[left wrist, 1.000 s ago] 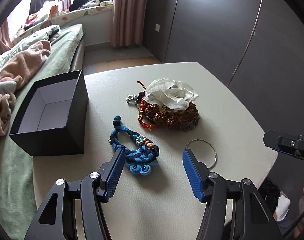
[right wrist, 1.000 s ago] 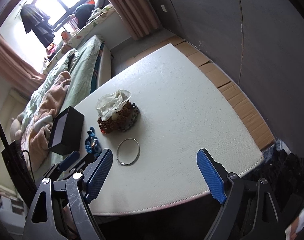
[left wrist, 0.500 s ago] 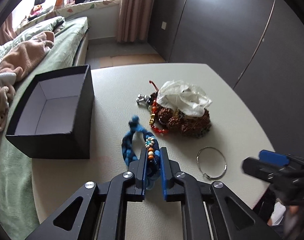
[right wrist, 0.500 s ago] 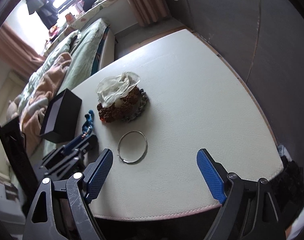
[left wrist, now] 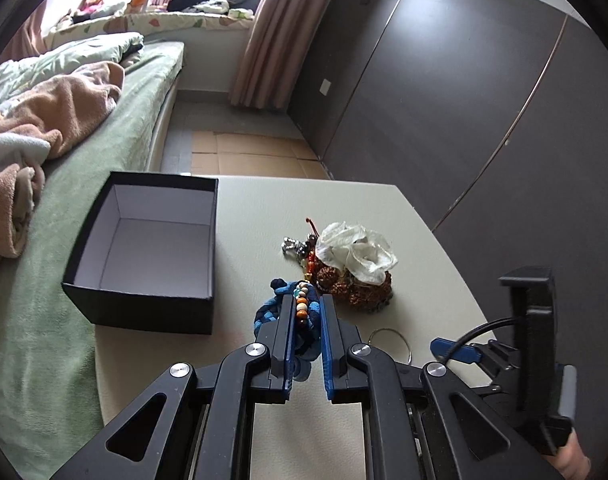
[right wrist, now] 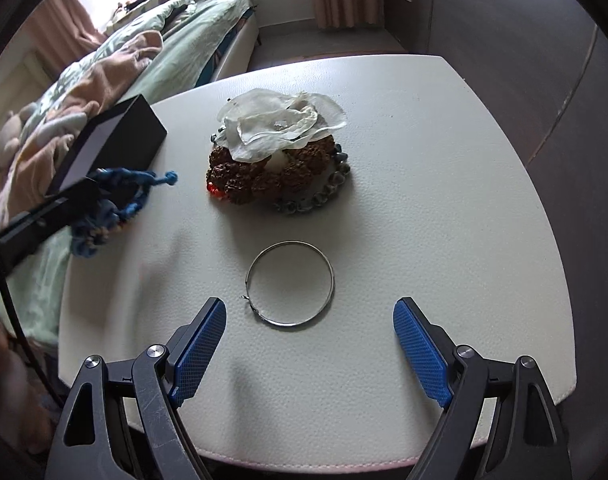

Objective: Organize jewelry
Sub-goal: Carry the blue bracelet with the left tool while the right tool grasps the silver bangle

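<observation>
My left gripper is shut on a blue braided bracelet with small coloured beads, lifted off the white table. In the right wrist view that bracelet dangles at the left beside the box. The open black box with a pale inside stands to the left. A thin silver bangle lies flat on the table just ahead of my right gripper, which is open with nothing between its fingers. A heap of brown seed beads under a white fabric flower sits behind the bangle.
A bed with green sheets and rumpled blankets runs along the table's left side. Dark wardrobe doors stand to the right. Small silver and red pieces lie at the heap's left edge. The table's near edge is under my right gripper.
My left gripper closed on the blue bracelet and lifted it off the table towards the box. My right gripper swung down over the silver bangle and stayed open.
</observation>
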